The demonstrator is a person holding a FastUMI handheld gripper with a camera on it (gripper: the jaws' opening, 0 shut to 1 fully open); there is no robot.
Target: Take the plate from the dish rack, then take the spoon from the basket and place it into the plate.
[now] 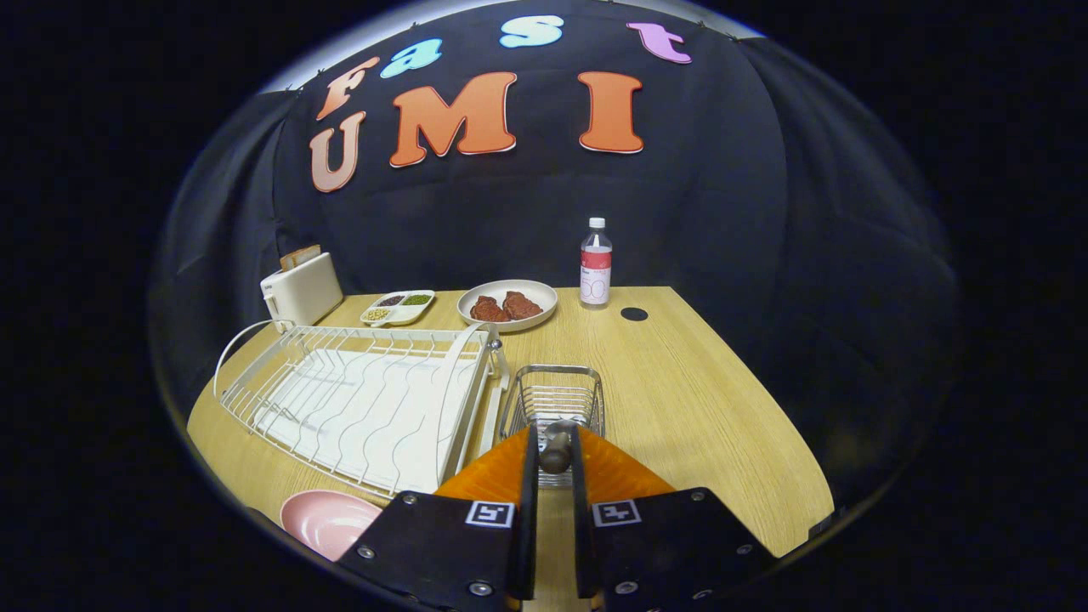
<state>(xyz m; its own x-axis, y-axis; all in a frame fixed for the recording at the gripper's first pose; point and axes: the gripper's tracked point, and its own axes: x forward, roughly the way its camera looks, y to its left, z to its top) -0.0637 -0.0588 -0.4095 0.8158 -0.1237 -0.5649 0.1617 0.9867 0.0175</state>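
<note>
Now the hand-held gripper (554, 455) clamps the spoon (557, 448) handle between both fingers, over the basket (552, 396); the pink plate (327, 520) lies left of it on the counter (697, 408).

Black, screwed, square-tagged claw (554, 450)

The gripper (554, 449) has its jaws nearly closed, apparently pinching something.

The claw (555, 455) is seen closed on the dark spoon handle (557, 449), over the wire basket (554, 393). A white dish rack (365, 406) is set beside the basket, and a pink plate (327, 520) lies on the desk (697, 399) below the rack.
</note>
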